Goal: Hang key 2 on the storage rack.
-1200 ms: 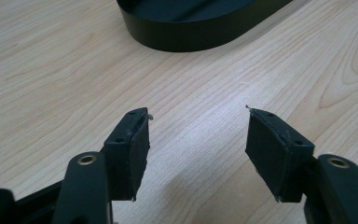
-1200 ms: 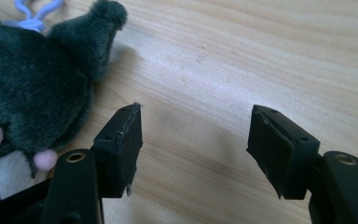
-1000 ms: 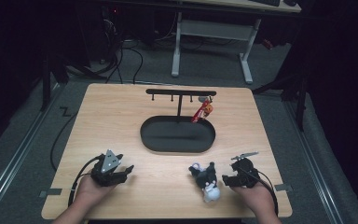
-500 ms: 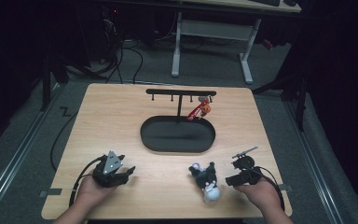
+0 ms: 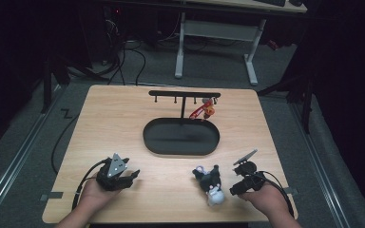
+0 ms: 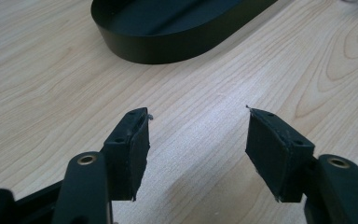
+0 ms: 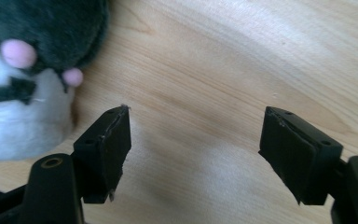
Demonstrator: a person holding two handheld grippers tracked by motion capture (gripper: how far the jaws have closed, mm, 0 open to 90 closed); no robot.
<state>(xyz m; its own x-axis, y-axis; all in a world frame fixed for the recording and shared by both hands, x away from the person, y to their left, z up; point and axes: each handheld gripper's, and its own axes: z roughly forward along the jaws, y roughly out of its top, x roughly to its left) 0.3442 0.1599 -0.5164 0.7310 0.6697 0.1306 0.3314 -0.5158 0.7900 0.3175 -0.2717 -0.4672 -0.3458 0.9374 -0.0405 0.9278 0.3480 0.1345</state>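
Right gripper (image 5: 237, 187) has swung since a sec ago — it sat further in from the table's right edge, level w/ the plush toy (image 5: 209, 183); now it's pulled back toward the near right corner and angled at the toy. Its jaws are spread wide w/ nothing between them, and the toy sits just beside its left jaw, not touching. Toy itself — dark grey and white w/ pink bits — lies near the front edge of the table (image 5: 123, 123), right of centre. Left gripper (image 5: 132, 175) rests near the front left, jaws apart too, pointing at the black oval tray (image 5: 180, 148) mid-table. Behind the tray, a black rack (image 5: 184, 94) w/ a red trinket (image 5: 202, 111) hanging off it.
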